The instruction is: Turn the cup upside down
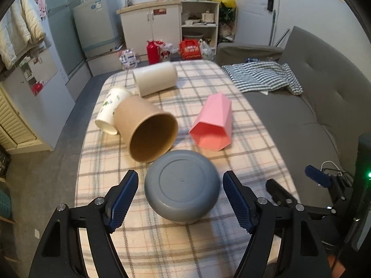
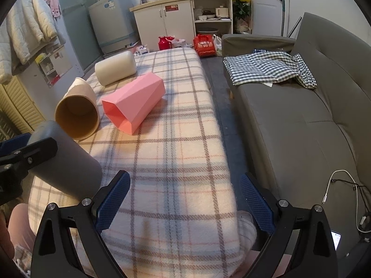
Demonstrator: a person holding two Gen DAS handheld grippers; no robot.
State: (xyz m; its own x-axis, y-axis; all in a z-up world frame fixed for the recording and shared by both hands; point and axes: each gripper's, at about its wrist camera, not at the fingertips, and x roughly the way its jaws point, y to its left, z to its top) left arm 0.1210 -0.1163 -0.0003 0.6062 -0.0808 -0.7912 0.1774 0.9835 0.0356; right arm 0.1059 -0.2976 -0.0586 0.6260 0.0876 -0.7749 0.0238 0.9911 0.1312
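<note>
the left gripper (image 1: 180, 199) is spread wide, and the grey cup (image 1: 182, 190) stands between its blue pads (image 1: 124, 197) with a gap on each side, so nothing is pinched. the cup sits on the checked blanket (image 1: 162, 250) with its flat base up and looks tilted; whether it is already fully turned over, i cannot tell. it looks like smooth stiff plastic, light and probably a little slippery, so i judge the hold should be on the straight wall below the rounded shoulder, where the pads can sit flat. the right gripper (image 2: 183, 199) is also spread and holds nothing, over the bare blanket. just behind the grey cup lies the brown paper cup (image 1: 148, 132), very near its rim, and this could be pushed. the pink cup (image 1: 212, 125), the white printed cup (image 1: 111, 110) and the cream cup (image 1: 155, 78) lie further away.
</note>
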